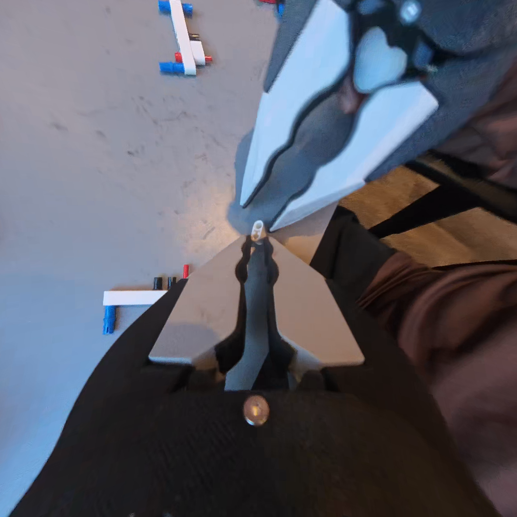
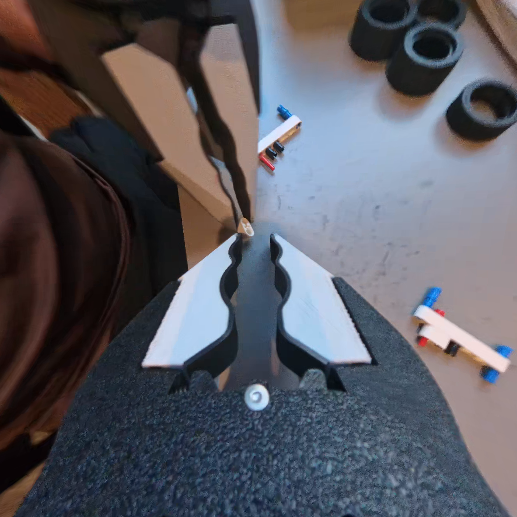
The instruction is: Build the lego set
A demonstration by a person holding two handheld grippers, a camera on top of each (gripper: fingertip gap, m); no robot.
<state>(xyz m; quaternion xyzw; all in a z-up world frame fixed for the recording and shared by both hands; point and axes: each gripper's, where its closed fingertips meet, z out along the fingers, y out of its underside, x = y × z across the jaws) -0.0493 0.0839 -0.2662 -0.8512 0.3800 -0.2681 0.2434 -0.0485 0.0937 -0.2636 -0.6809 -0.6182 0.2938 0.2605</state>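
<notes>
Your left hand-held gripper [image 1: 256, 237] is clamped on a small white plastic lego connector with two holes [image 1: 257, 230], at 12 o'clock above the grey desk [image 1: 98, 167]. Your right hand-held gripper [image 2: 254, 236] stands apart, just beside it.

Grey table [image 2: 363, 209] bearing black tyres [image 2: 422, 56] and white beam assemblies [image 2: 458, 341].

left wrist view: sits behind own tongs [image 1: 256, 237], looks down along them, close over grey matte desk [image 1: 84, 167]. right wrist view: same mount, faces down across desk [image 2: 363, 209] from opposite side. shared: small white two-hole lego connector [image 1: 257, 230] [image 2: 246, 226], both white lego beam assemblies with blue pins [image 1: 183, 39] [image 2: 461, 338].
</notes>
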